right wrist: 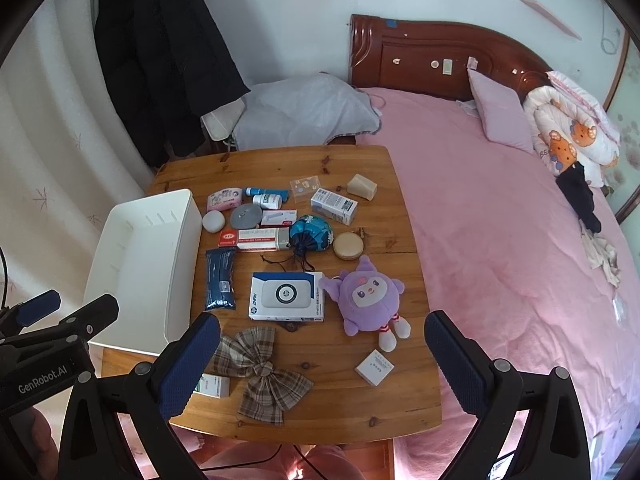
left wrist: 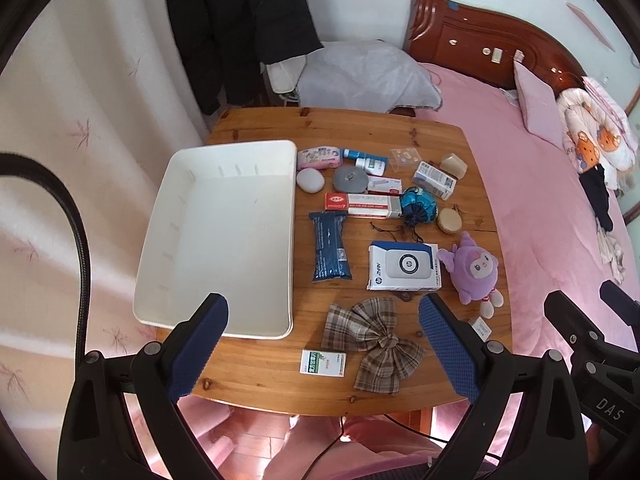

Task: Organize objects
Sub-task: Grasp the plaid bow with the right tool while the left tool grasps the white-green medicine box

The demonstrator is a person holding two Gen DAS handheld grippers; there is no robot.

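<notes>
Your left gripper (left wrist: 323, 316) and right gripper (right wrist: 322, 334) both hang wide-jawed, holding nothing, above the wooden table (left wrist: 260, 380). Beneath them lies the brown plaid fabric bow (right wrist: 260, 370); the empty white plastic bin (left wrist: 224, 236) sits along the table's left side.

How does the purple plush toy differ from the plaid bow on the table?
The plush toy is plain purple with a face and limbs; the bow is brown checked cloth with no face. The plush toy is rounded and bulky, while the bow lies flat. The plush toy lies near the table's bed-side edge; the bow lies nearer the front edge. Both are soft items lying outside the white bin.
</notes>
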